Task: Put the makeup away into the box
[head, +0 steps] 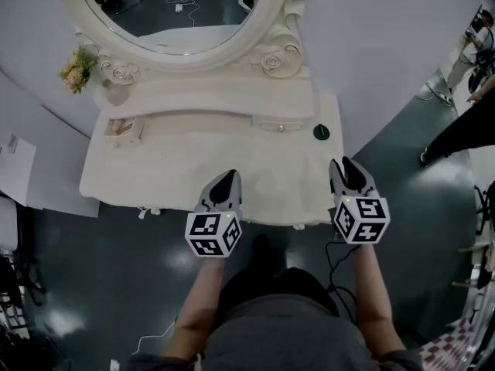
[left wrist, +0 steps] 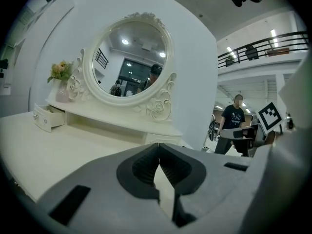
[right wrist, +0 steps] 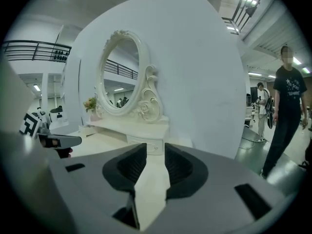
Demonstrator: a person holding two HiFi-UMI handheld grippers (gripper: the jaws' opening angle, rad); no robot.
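Nearest, both grippers sit over the near edge of the white dressing table [head: 193, 168]. The left gripper [head: 229, 178] has its jaws together at the tips with nothing in them. The right gripper [head: 349, 165] has its jaws apart, a clear gap, also empty. Neither touches anything.

Further in, on the right side of the tabletop, a small dark green item [head: 321, 132] lies alone, far of the right gripper and well apart from it. It is probably the makeup; too small to tell what kind. On the far left sits a small open box [head: 124, 128] or drawer, with something pinkish inside, likely the target.

Handling guess: the green item looks small, flat and hard, so probably light, rigid and a bit slick. Best pinched across its opposite edges, jaws low to the table. A loose grip could let it skid or pop out.

Farthest back are the oval mirror [head: 170, 6] and flowers [head: 76, 69] at far left.
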